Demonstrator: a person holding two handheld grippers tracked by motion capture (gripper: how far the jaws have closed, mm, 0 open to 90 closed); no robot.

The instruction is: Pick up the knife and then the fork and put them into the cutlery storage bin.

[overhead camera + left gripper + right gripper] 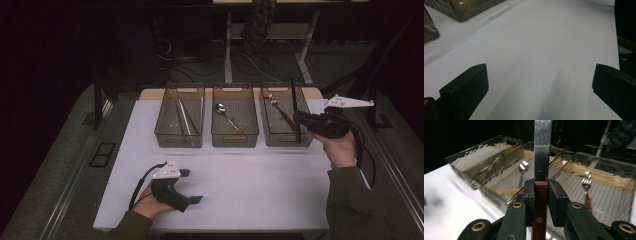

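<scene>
Knife (542,152) is clamped upright in the right gripper (541,192), not yet binned; left gripper (539,85) sits released at 7 o'clock.

The knife (541,170) has a bright, smooth steel blade that shines, and a reddish-brown wooden handle with metal rivets, clamped between the matt black plastic tongs (541,195) of the right hand, whose links carry brass-coloured pins. The three bins (235,122) are clear, faintly smoky plastic with a rippled, glossy wall, holding a polished metal spoon (222,111) and a wood-handled fork (586,182). The counter (250,175) is a smooth, matt white sheet.
</scene>
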